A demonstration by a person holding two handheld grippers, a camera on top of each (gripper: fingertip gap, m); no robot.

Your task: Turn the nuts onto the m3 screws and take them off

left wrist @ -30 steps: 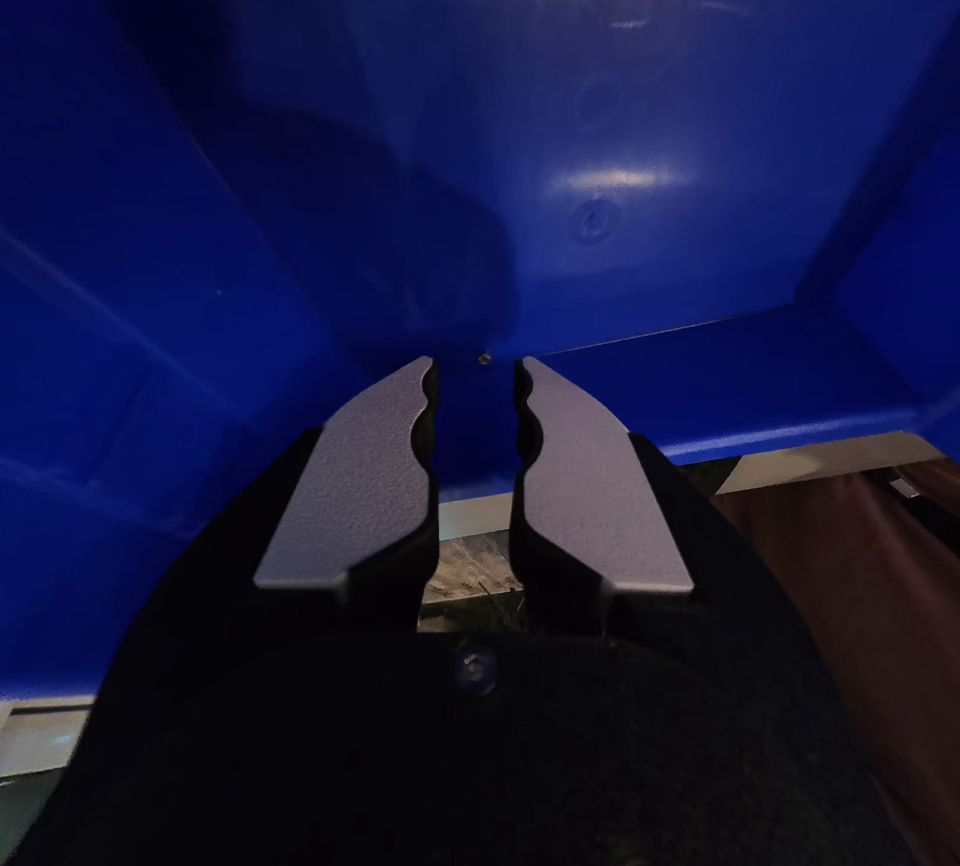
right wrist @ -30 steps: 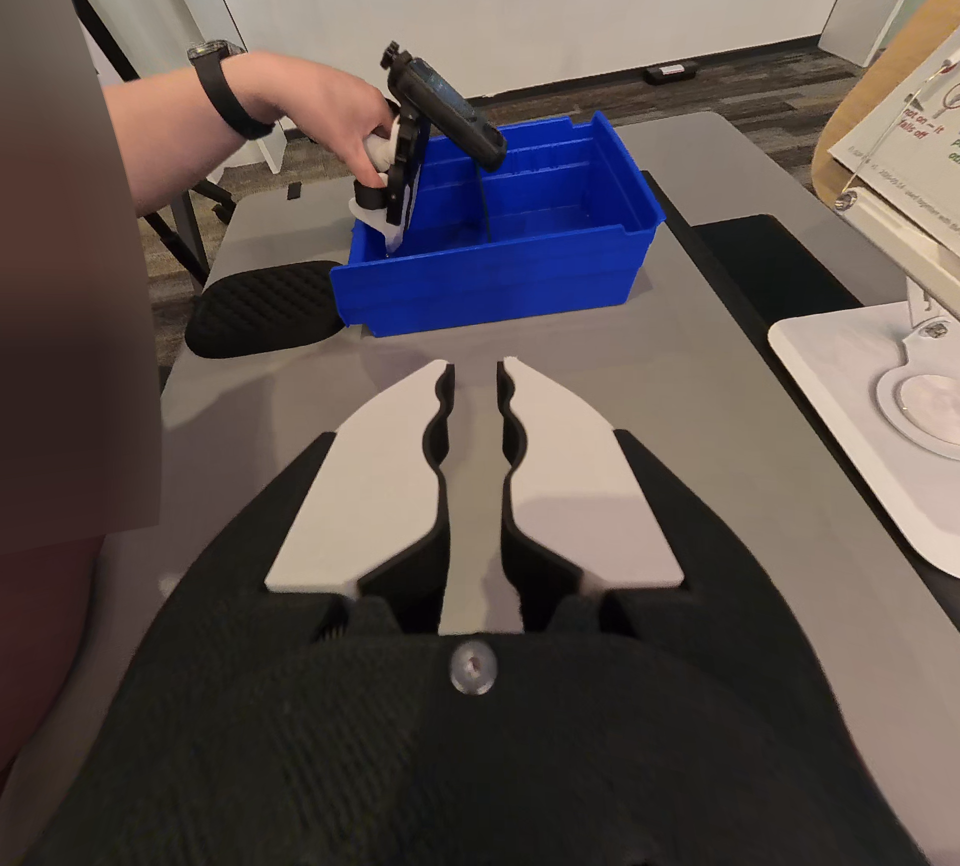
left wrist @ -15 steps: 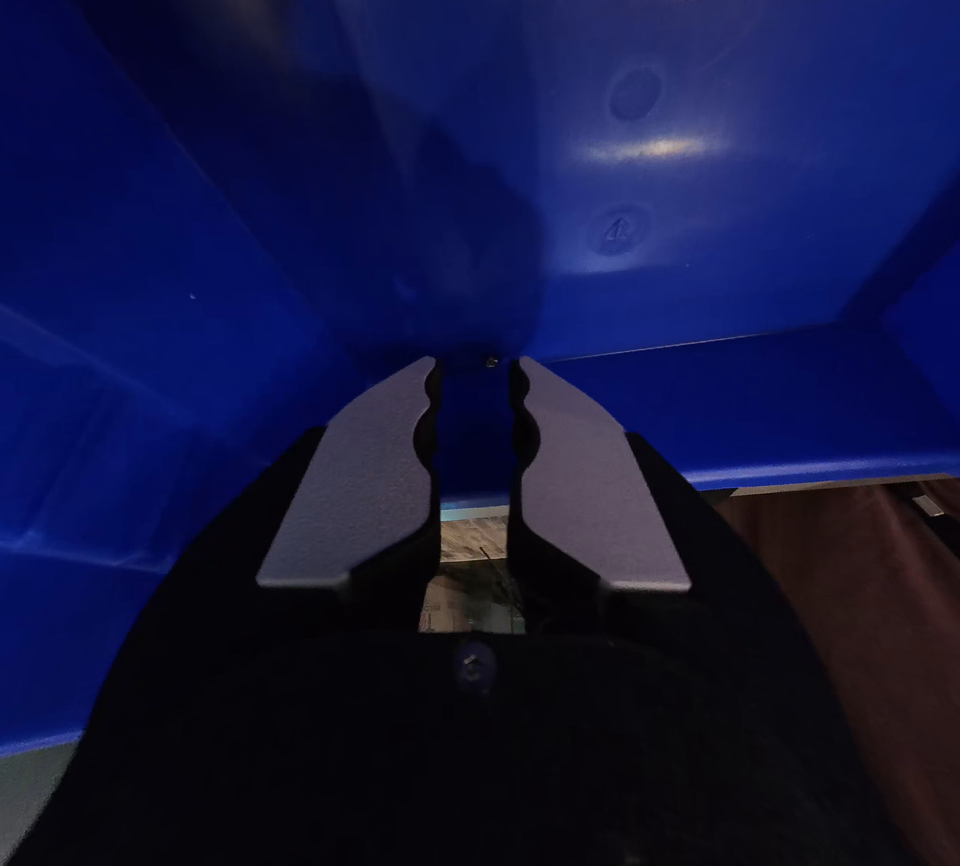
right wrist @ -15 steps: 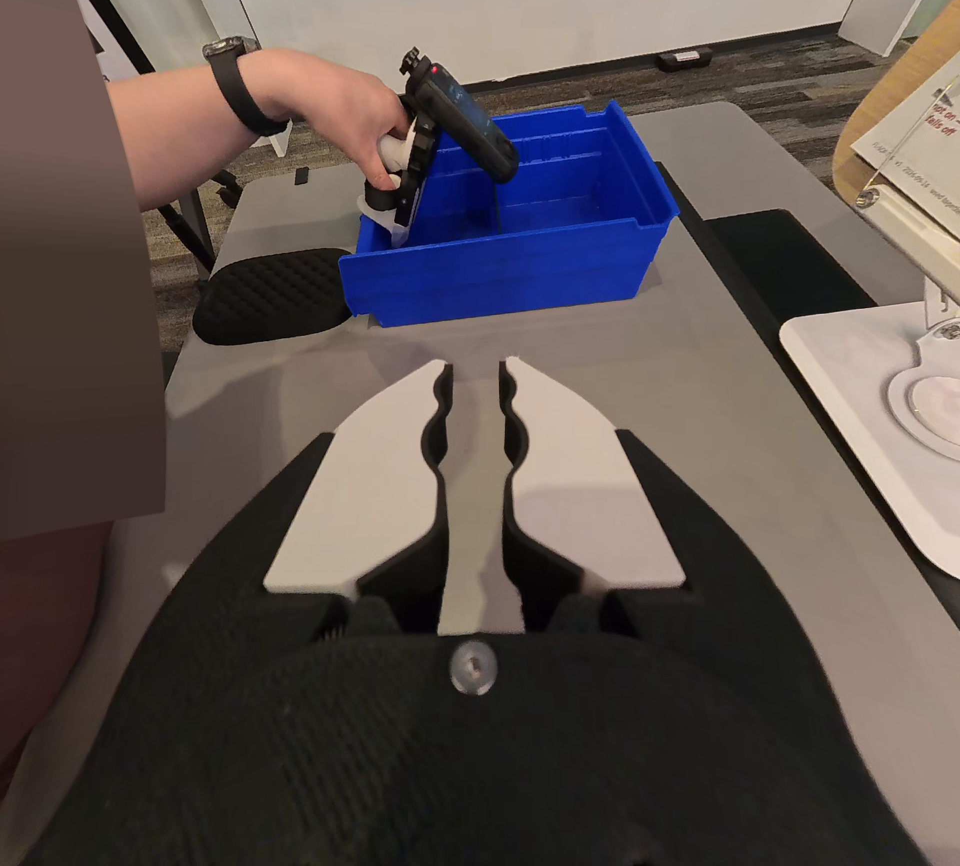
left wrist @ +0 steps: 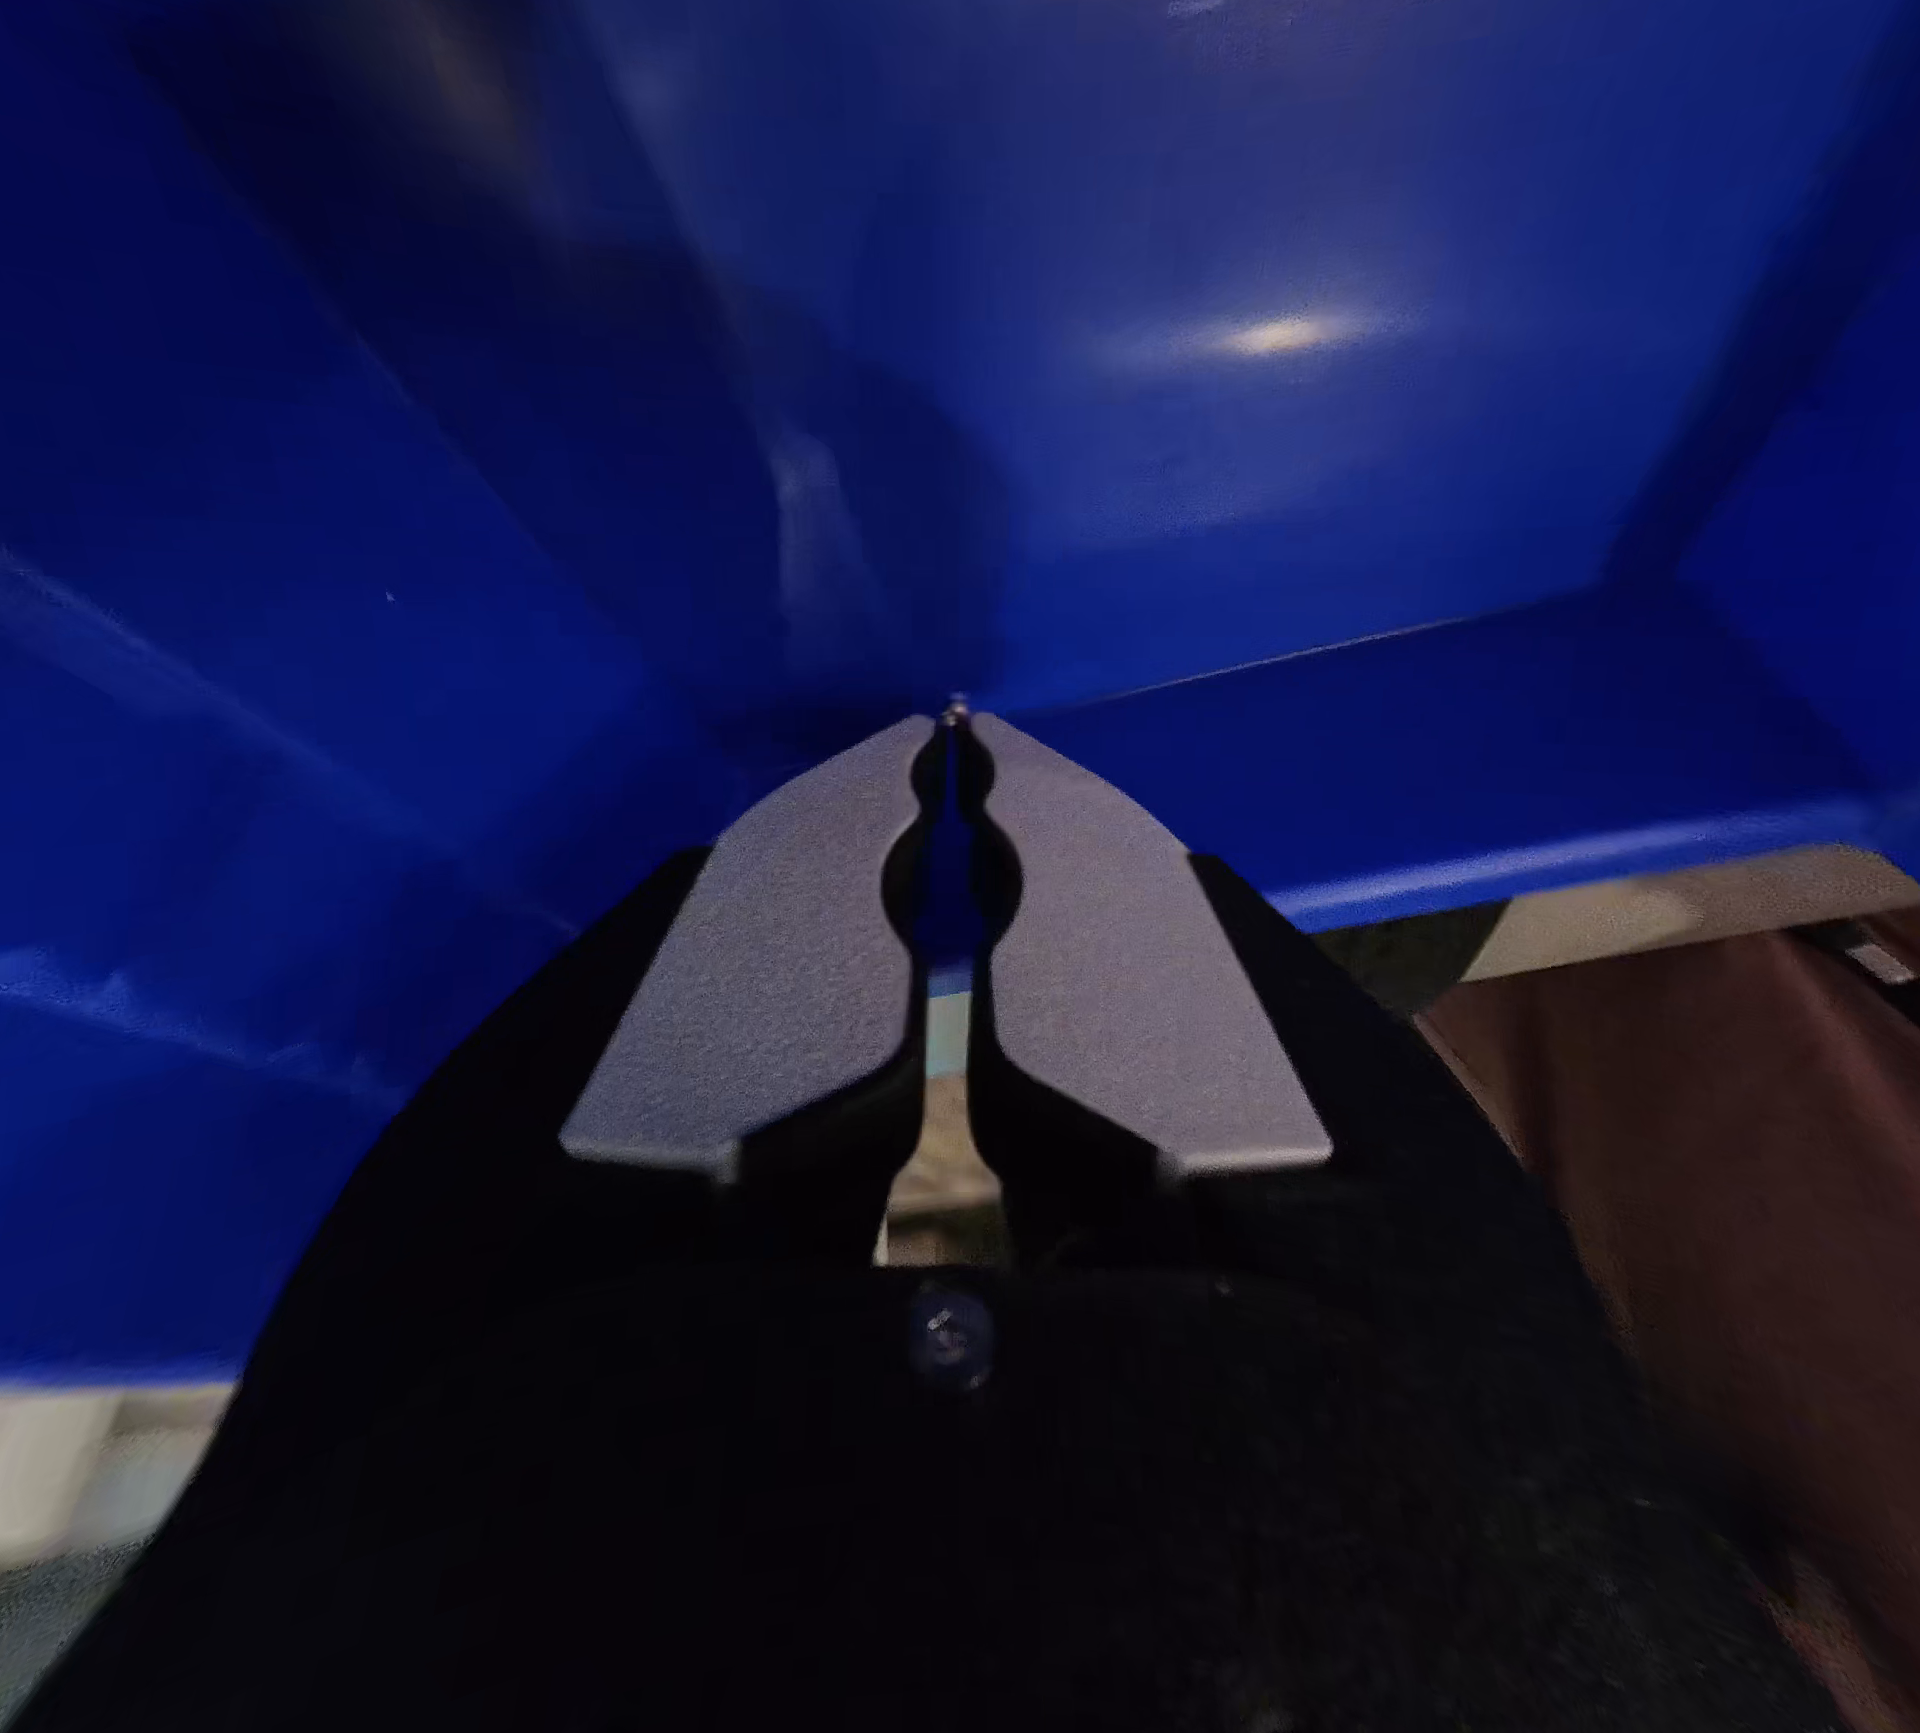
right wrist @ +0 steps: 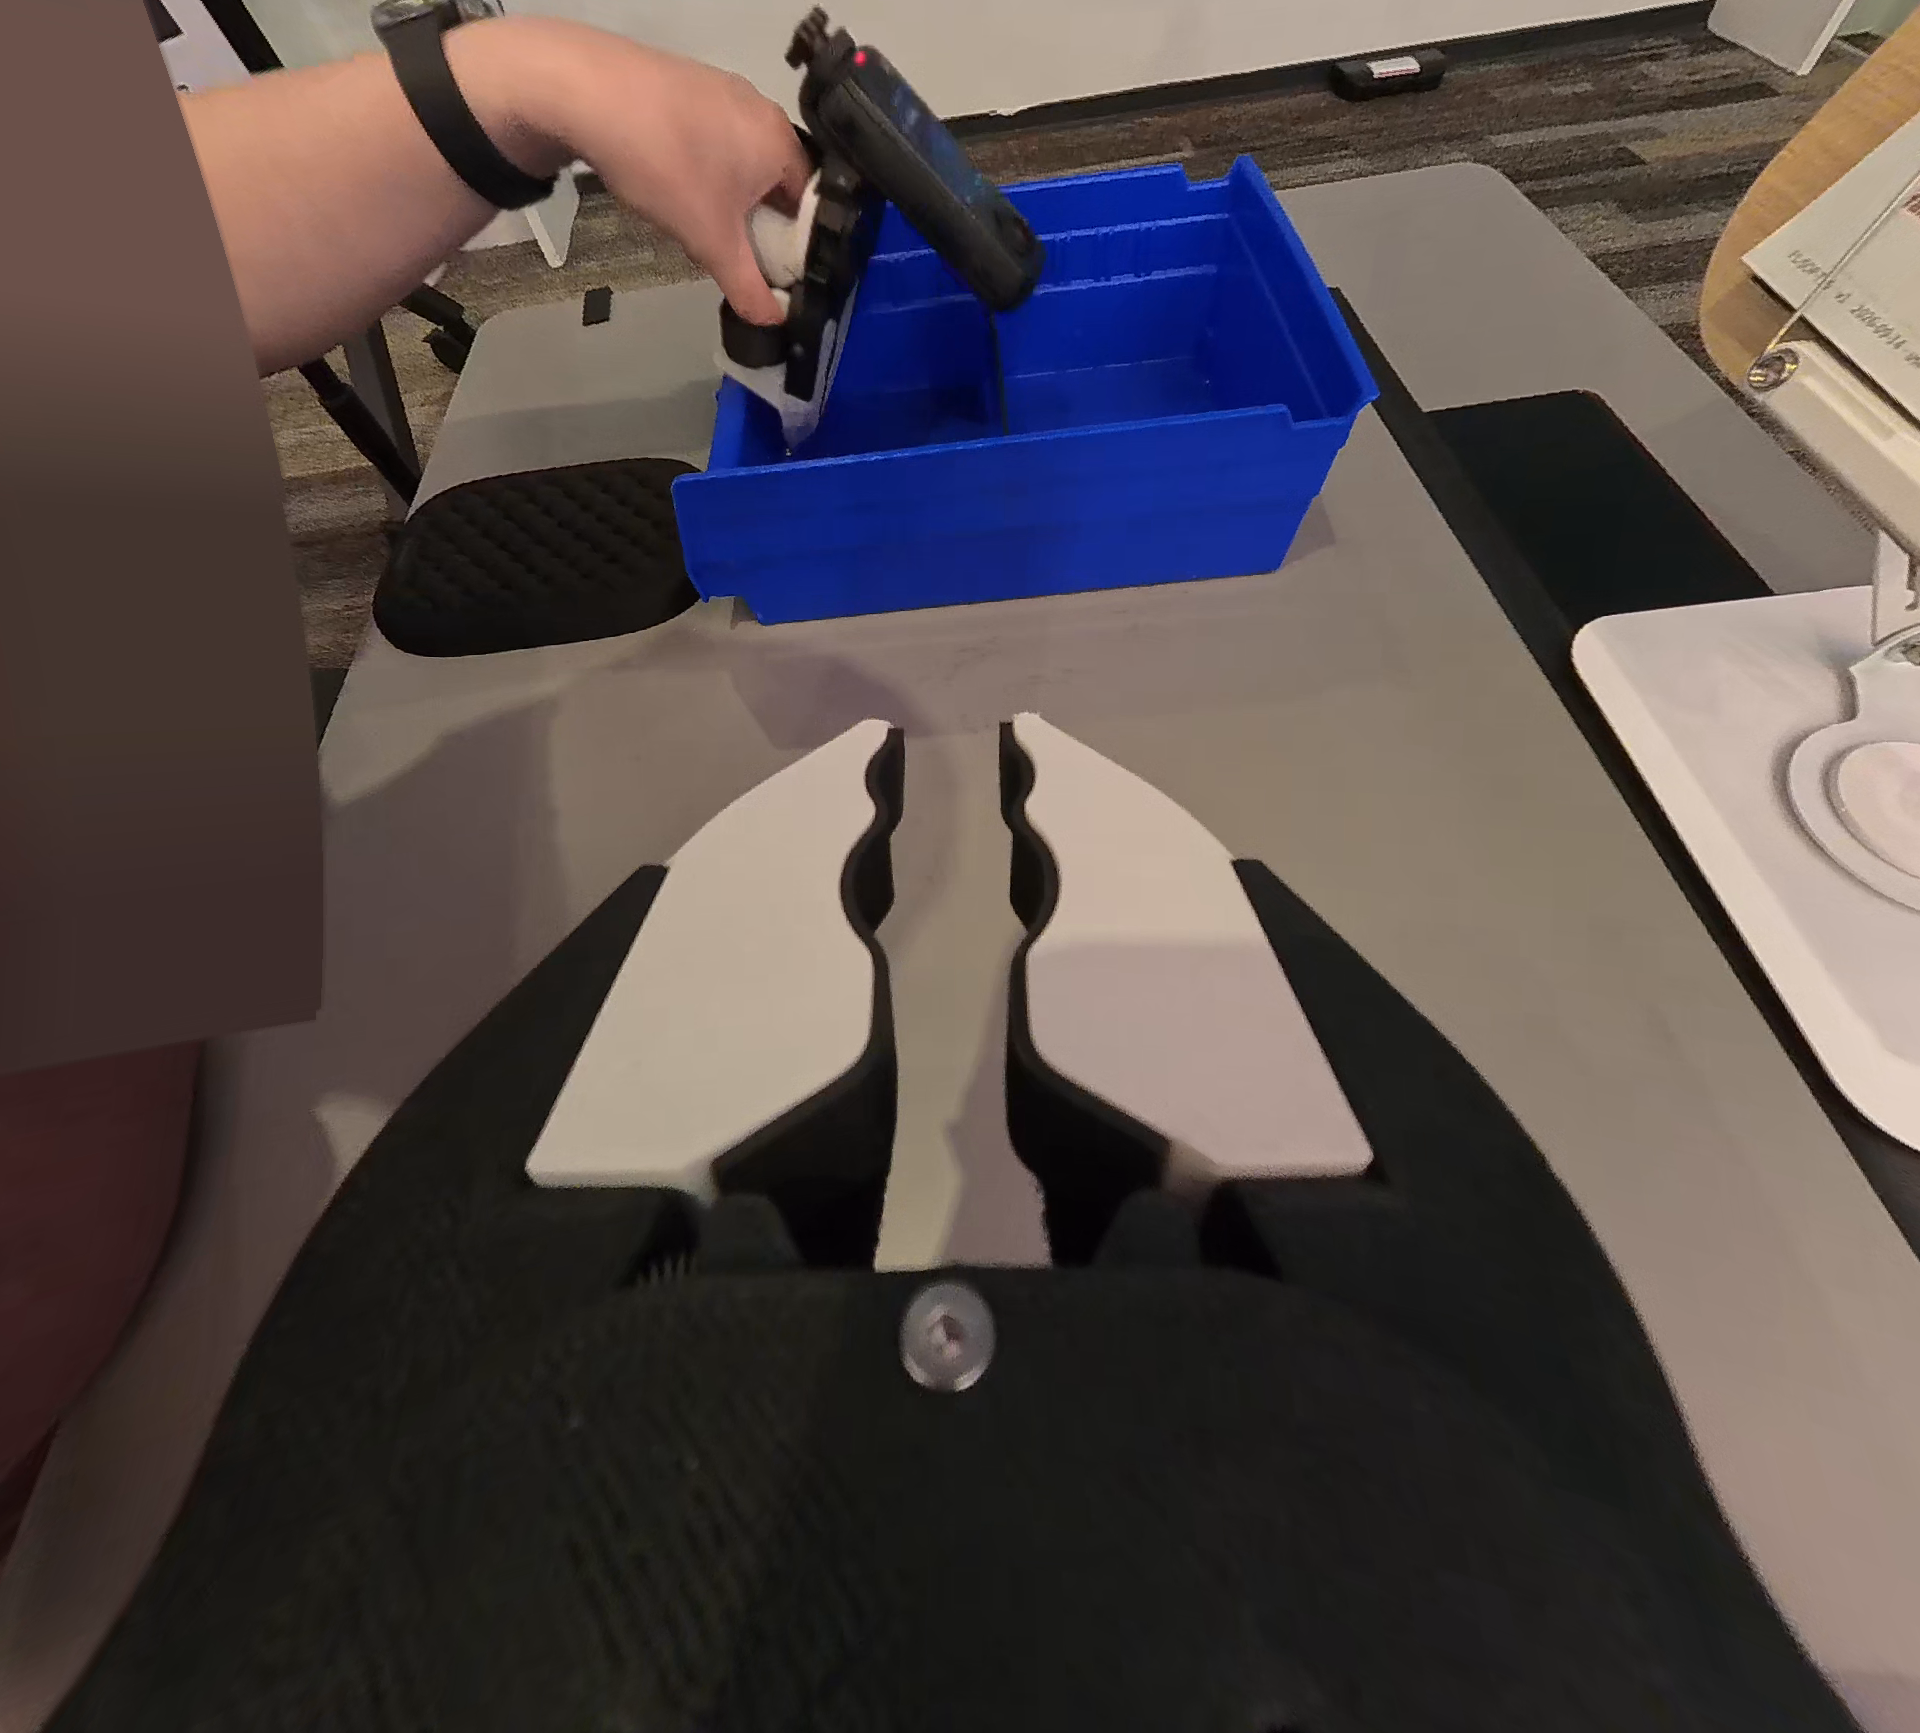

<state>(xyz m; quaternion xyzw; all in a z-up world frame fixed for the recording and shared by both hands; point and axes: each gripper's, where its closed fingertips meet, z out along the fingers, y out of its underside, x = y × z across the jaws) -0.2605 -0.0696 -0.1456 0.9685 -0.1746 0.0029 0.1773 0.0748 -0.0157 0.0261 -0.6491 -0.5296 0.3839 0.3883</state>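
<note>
My left gripper [left wrist: 954,722] is inside the blue bin [left wrist: 1351,748], down at the corner where its floor meets the near wall. Its fingers are closed on a tiny metal part [left wrist: 955,703], a nut or a screw, too small to tell which; a bit of it shows above the fingertips. In the right wrist view the left gripper [right wrist: 800,395] reaches into the left compartment of the blue bin [right wrist: 1039,520], held by a hand. My right gripper [right wrist: 951,733] is open and empty above the grey table [right wrist: 1351,800], short of the bin.
A black padded rest [right wrist: 530,551] lies left of the bin. A white tray [right wrist: 1766,810] sits at the right edge, with a binder [right wrist: 1849,301] behind it. A person's arm [right wrist: 332,166] with a dark wristband reaches in from the left. Tip to tip, the grippers are about 40 centimeters apart.
My left gripper has shut; its fingers stood apart around the tiny metal part before and now pinch it. The right gripper has drawn a little nearer the bin, still open.
</note>
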